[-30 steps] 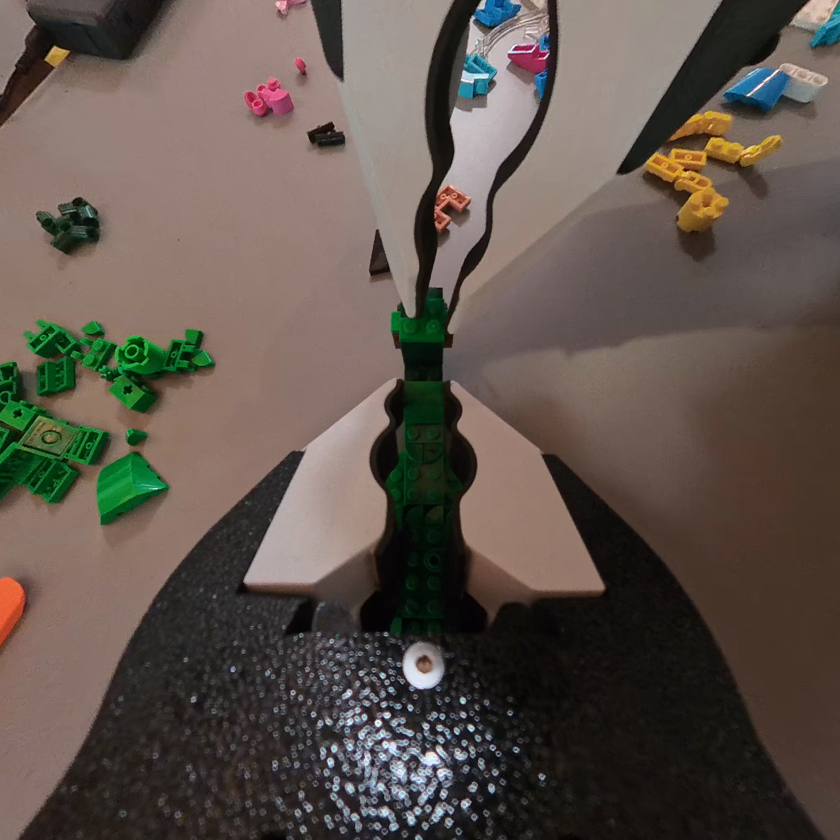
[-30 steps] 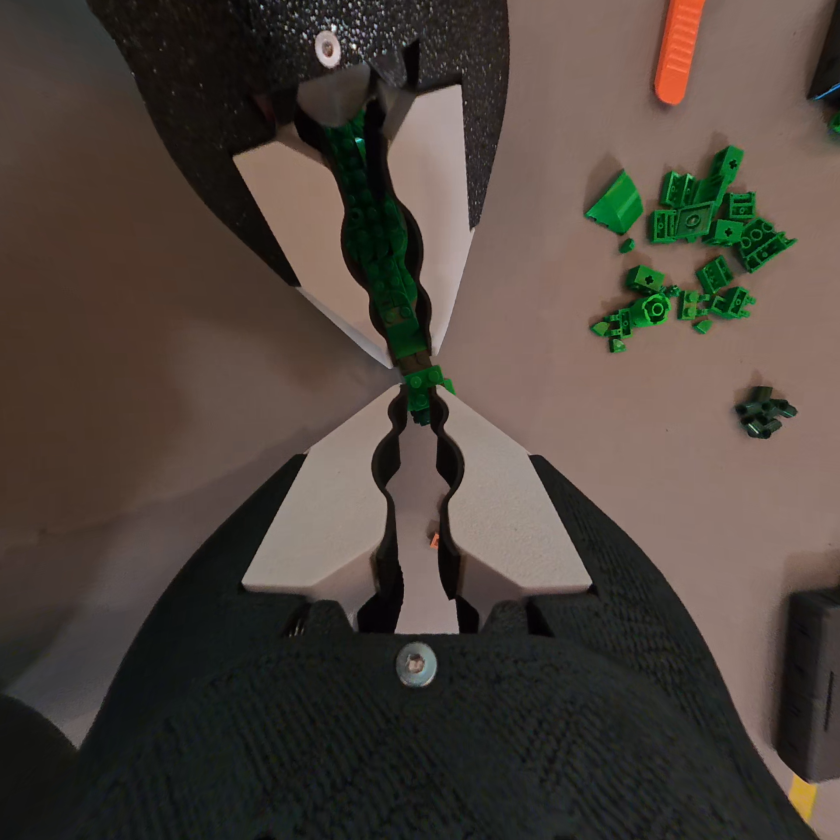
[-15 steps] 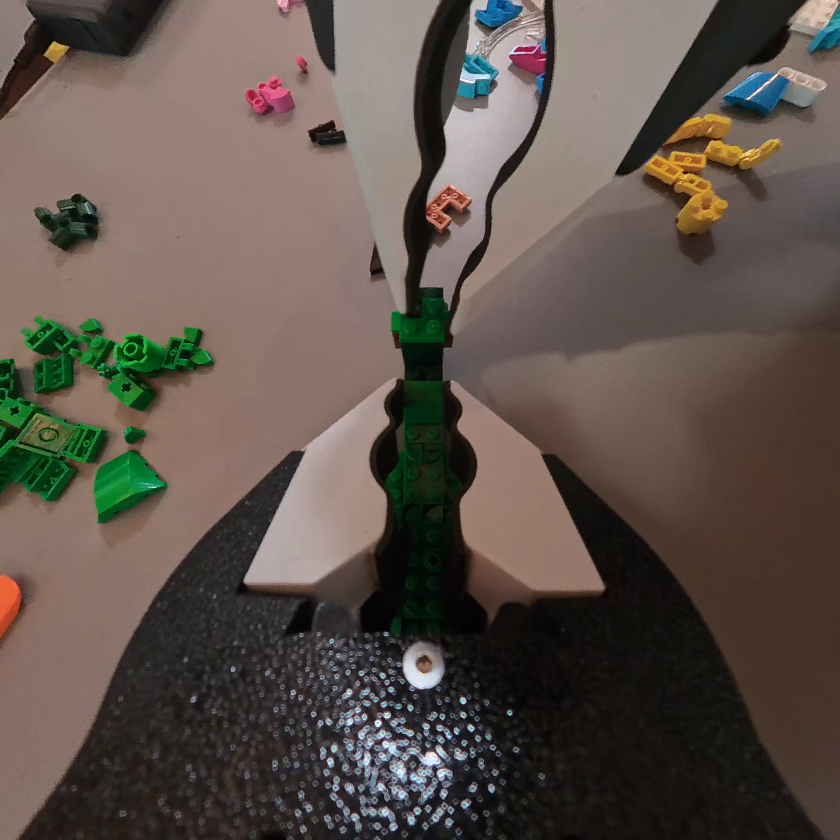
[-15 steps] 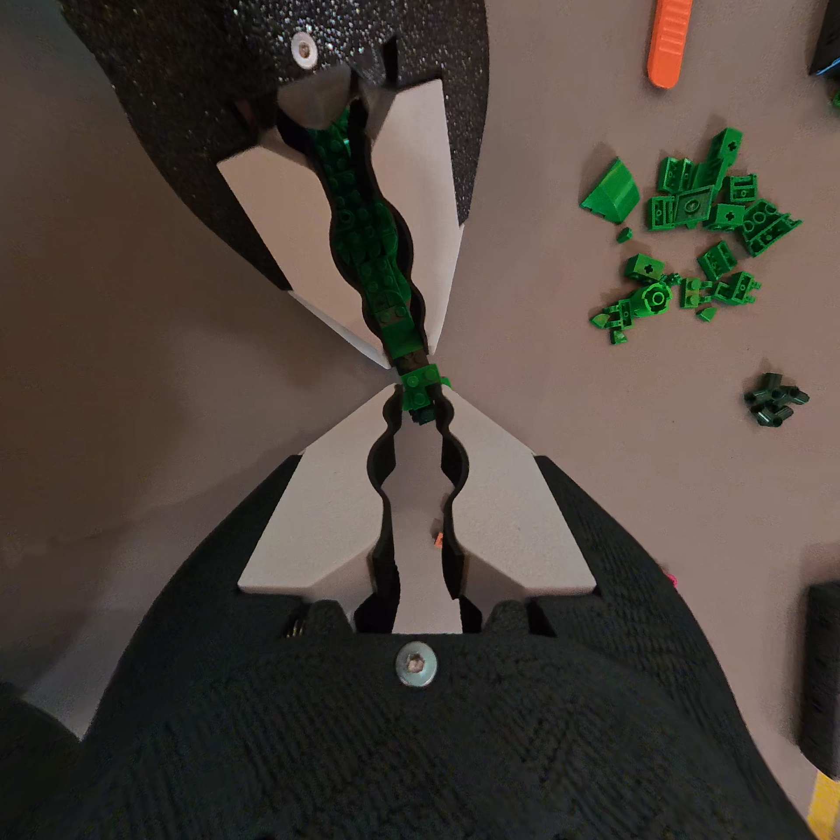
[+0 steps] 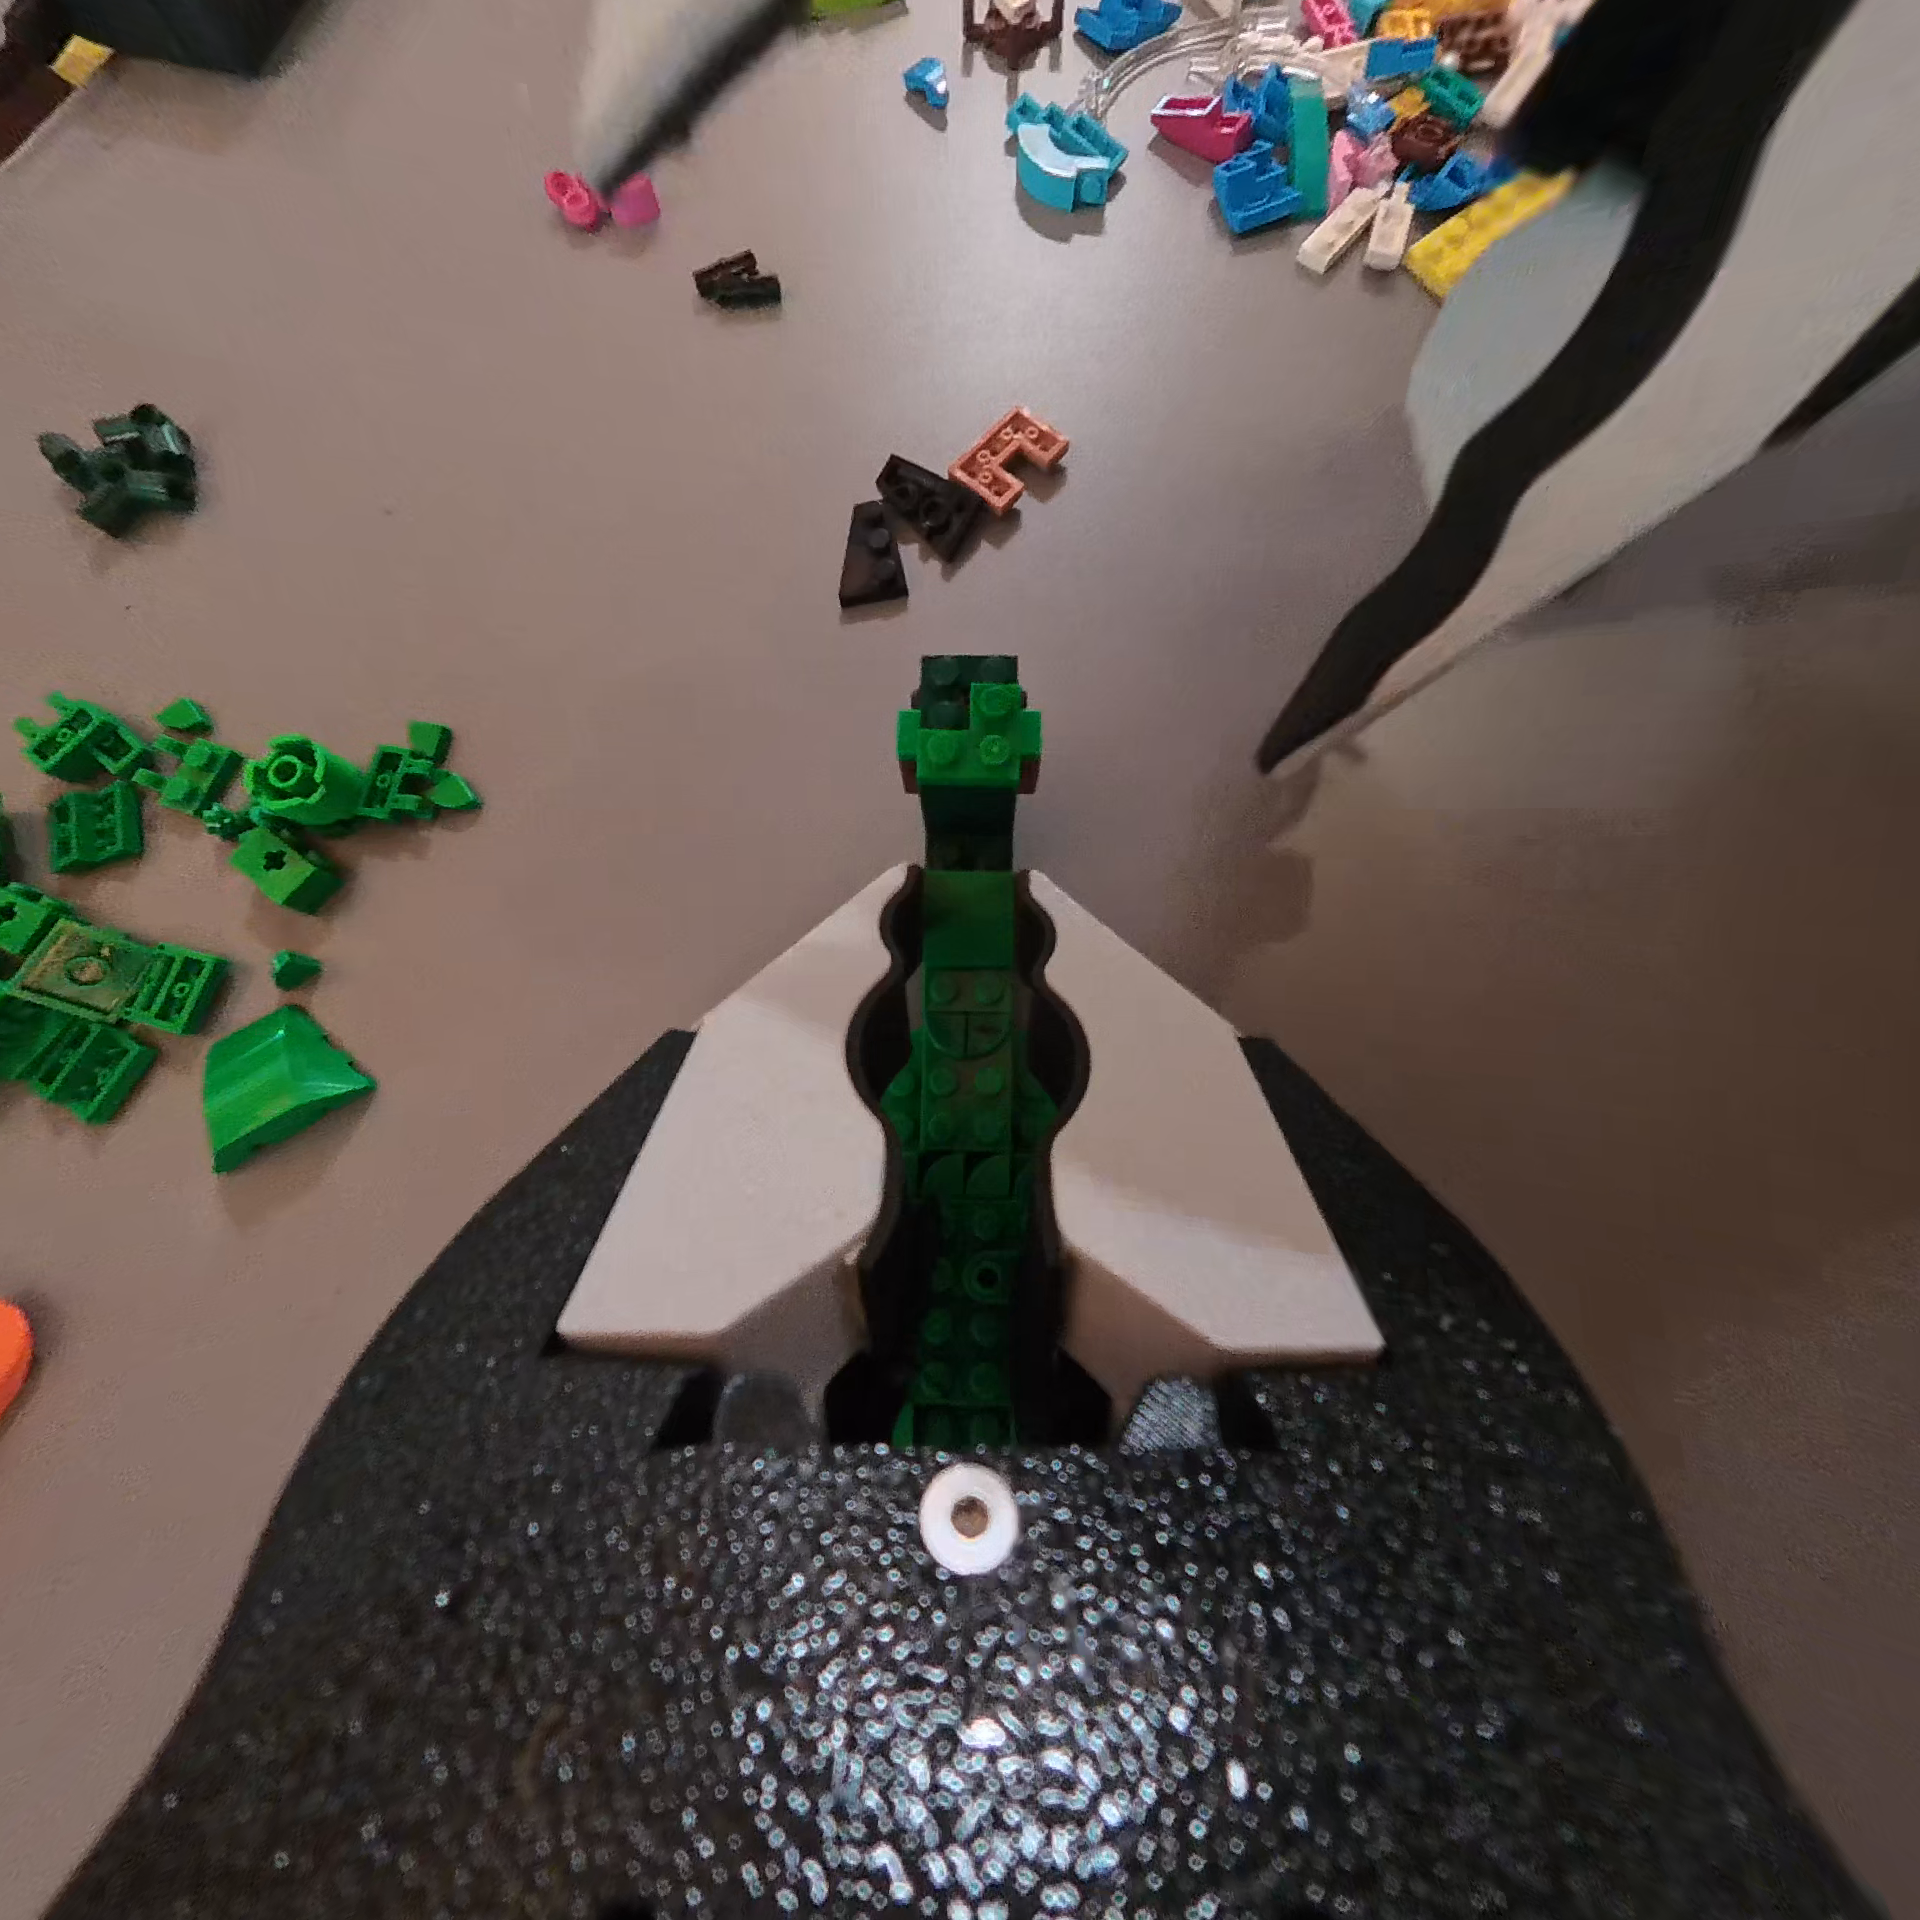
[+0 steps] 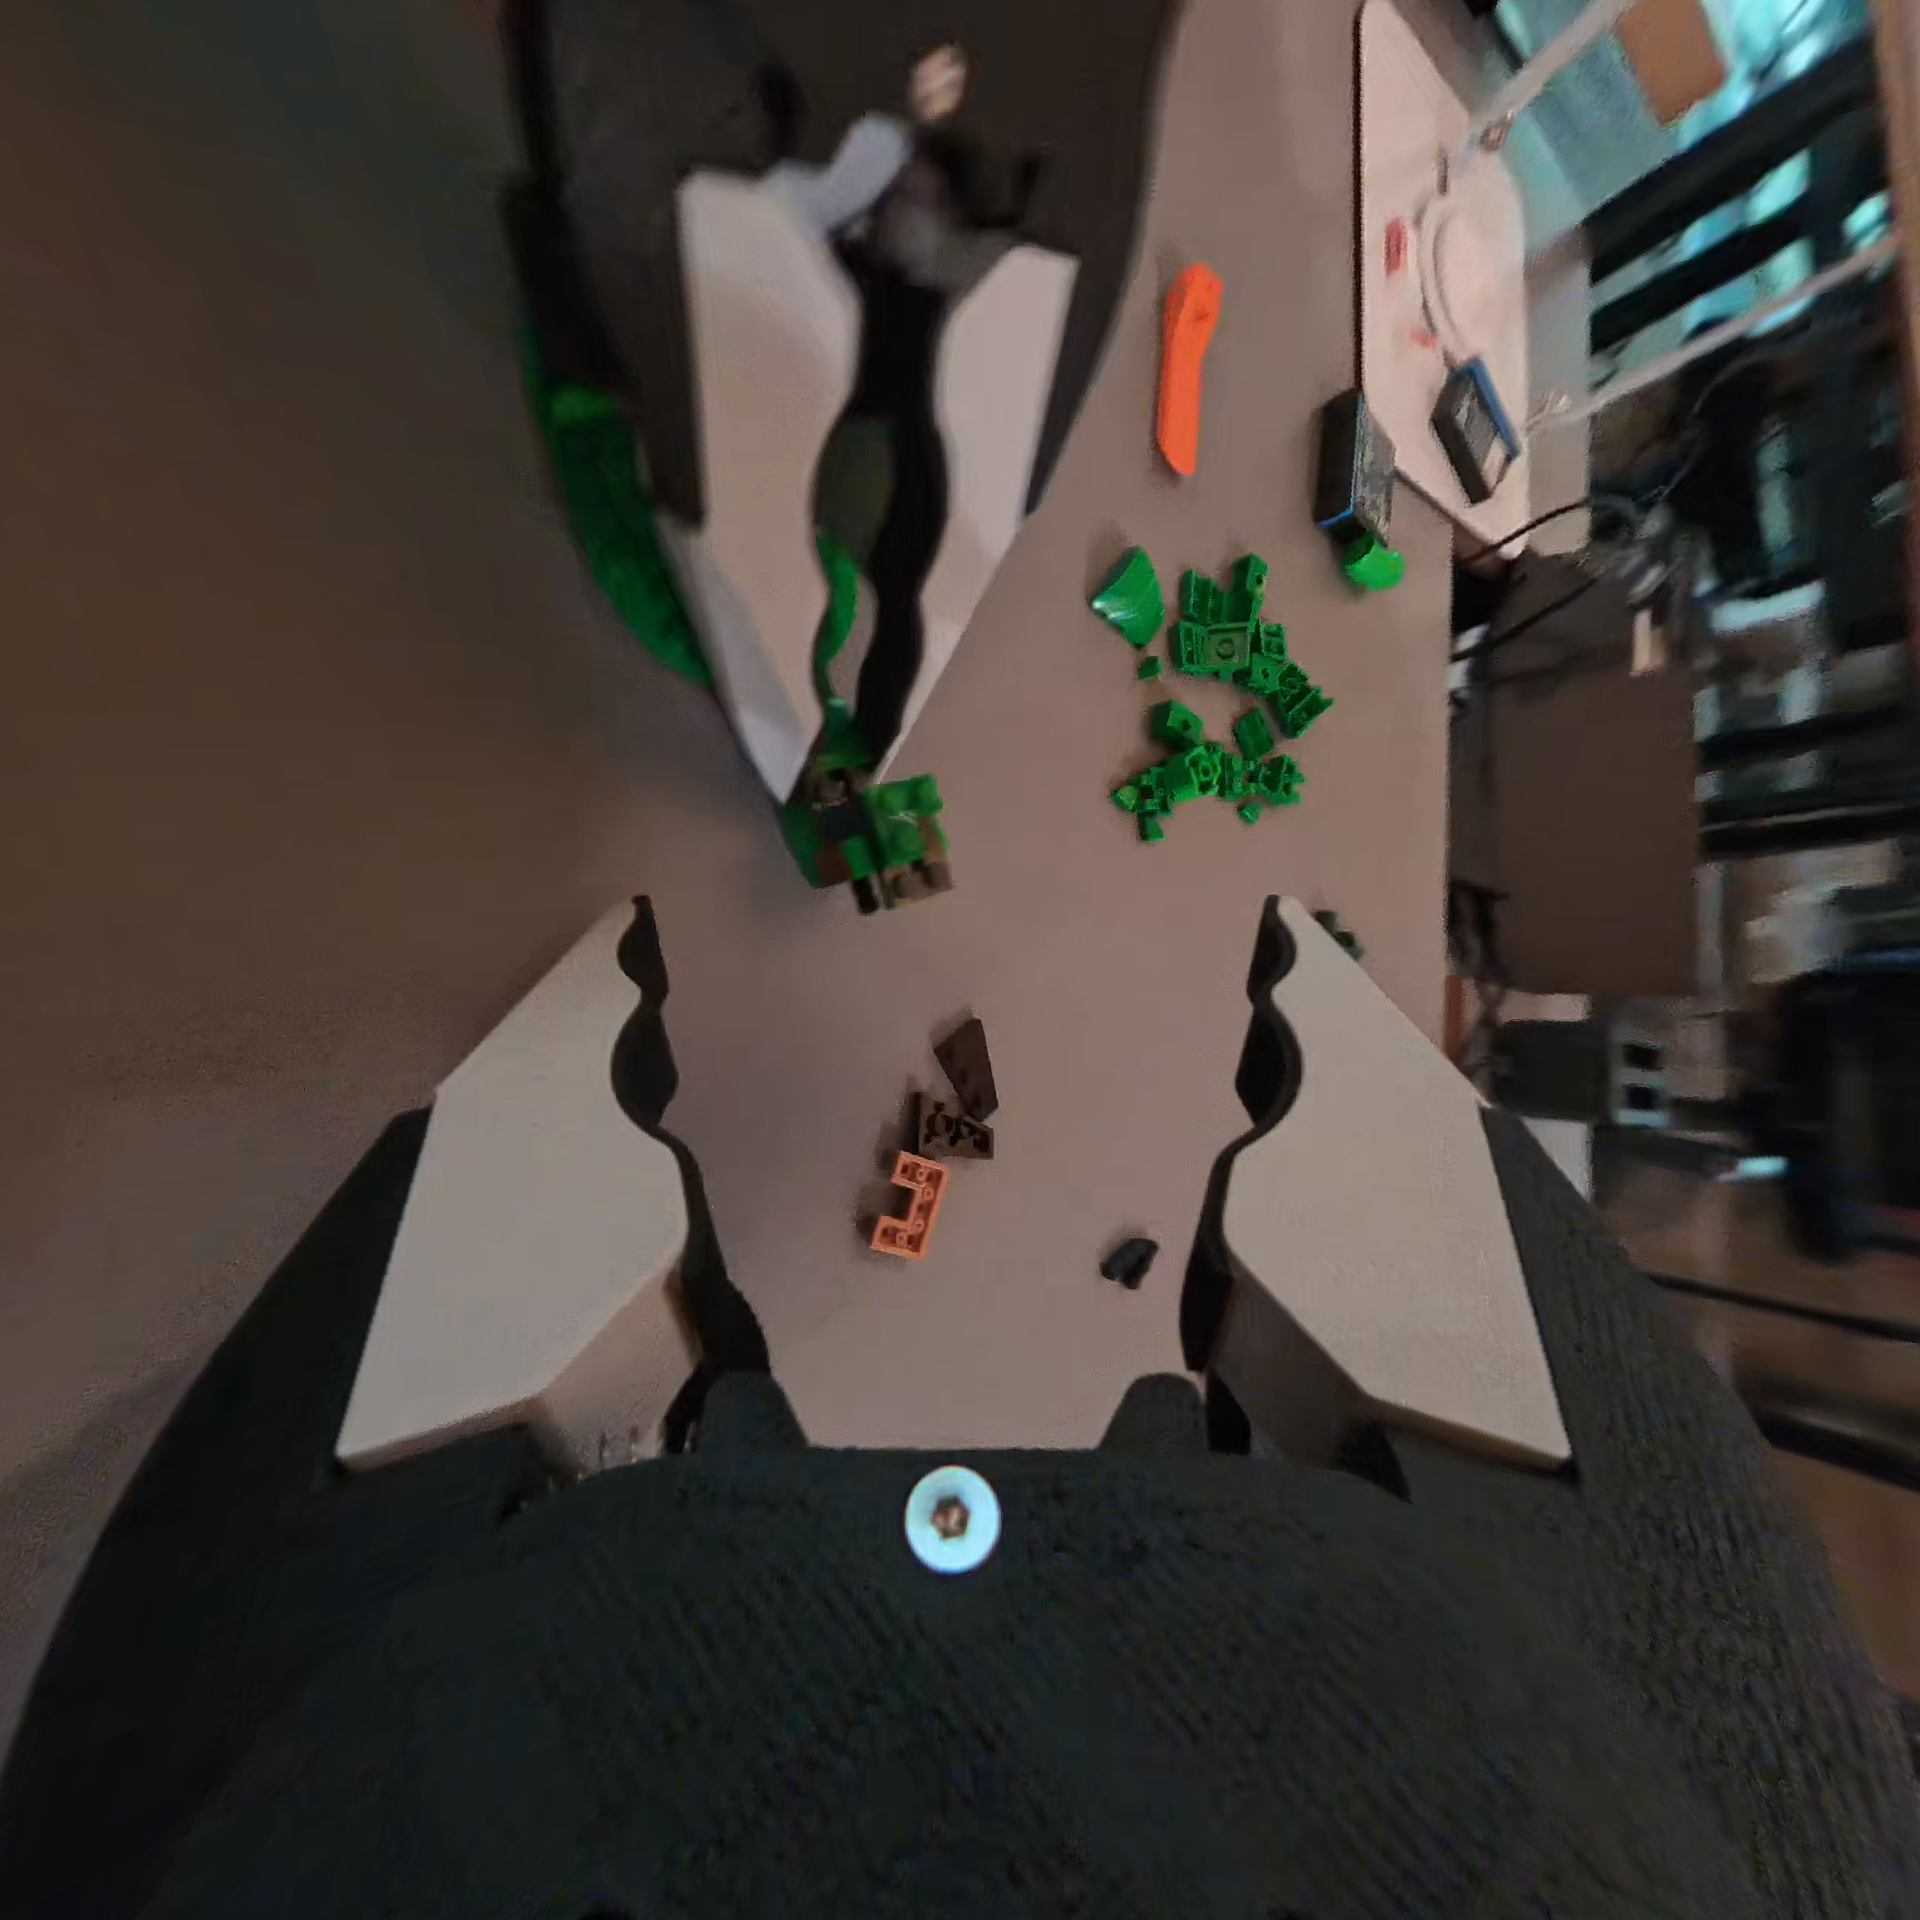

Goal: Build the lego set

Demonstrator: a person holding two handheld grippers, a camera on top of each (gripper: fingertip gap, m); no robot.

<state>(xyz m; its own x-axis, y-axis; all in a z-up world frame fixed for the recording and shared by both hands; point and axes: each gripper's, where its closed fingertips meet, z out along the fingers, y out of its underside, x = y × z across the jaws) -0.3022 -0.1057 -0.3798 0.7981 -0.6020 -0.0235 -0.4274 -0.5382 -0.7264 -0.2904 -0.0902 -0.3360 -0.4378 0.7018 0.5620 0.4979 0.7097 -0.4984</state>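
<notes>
Right tongs (image 6: 951,1039) are now spread wide, empty, pulling off the green build (image 5: 966,1039); left tongs (image 5: 964,894) are clamping it above the desk (image 5: 1558,1039). Tip piece looks seated; I'm going for the next one.

bricks (image 5: 968,1091): glossy plastic | table (image 5: 520,436): smooth matt
</notes>
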